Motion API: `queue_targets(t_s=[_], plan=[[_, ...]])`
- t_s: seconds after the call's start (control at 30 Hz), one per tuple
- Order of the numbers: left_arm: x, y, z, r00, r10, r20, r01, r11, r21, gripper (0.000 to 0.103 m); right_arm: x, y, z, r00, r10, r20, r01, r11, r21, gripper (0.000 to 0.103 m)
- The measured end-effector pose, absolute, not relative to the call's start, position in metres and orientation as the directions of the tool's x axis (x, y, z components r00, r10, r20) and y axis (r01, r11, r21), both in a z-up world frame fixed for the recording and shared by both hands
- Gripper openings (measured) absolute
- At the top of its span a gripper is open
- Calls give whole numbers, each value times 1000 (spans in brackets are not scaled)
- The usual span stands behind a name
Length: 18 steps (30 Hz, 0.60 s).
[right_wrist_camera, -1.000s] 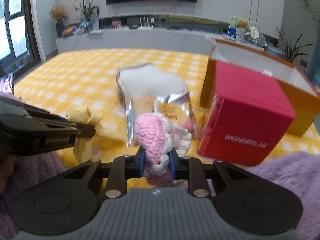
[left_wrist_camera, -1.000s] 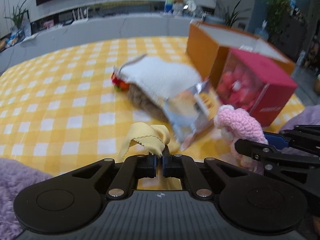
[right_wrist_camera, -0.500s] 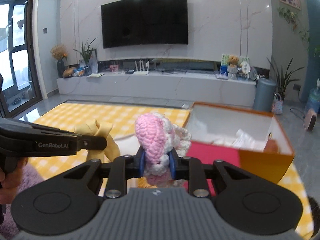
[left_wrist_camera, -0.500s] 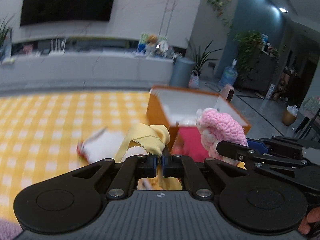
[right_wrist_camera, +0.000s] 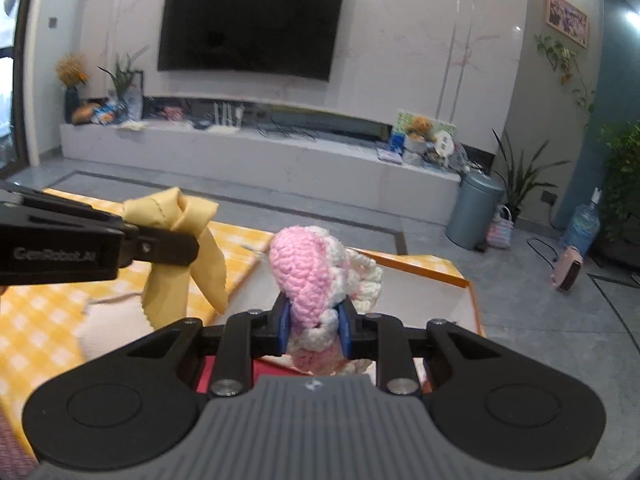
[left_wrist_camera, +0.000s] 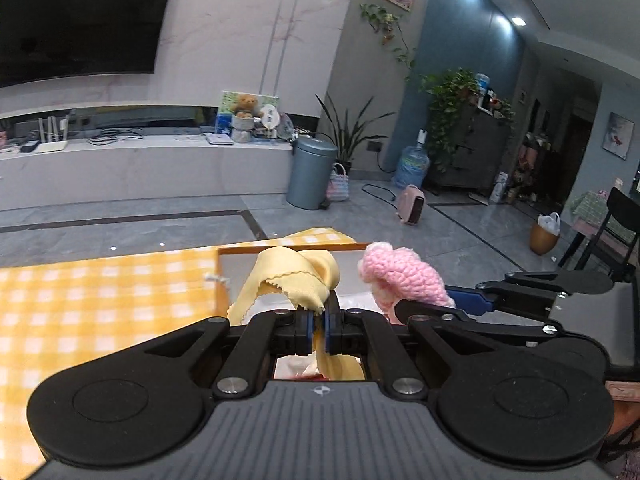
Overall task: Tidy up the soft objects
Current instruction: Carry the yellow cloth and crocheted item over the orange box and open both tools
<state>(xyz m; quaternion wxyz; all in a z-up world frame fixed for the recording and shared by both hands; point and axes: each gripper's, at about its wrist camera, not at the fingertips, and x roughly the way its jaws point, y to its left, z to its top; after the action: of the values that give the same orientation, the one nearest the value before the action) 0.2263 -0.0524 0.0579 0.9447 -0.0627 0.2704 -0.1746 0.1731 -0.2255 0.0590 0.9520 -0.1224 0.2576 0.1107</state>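
Yellow-checked table below, orange box open at its far end, right gripper with fingers clamped on a pink-and-white crocheted toy, left gripper beside it, fingers pinched together on a yellow cloth, both held above the box

Left tool clamped on yellow cloth above orange box
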Motion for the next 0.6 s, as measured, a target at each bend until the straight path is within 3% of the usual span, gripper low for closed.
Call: queue_targets(t_s=[0.6], plan=[[334, -94, -30, 634, -439, -637, 341, 898, -279, 5, 311, -280, -27, 651, -130, -748, -154, 942, -298, 23]])
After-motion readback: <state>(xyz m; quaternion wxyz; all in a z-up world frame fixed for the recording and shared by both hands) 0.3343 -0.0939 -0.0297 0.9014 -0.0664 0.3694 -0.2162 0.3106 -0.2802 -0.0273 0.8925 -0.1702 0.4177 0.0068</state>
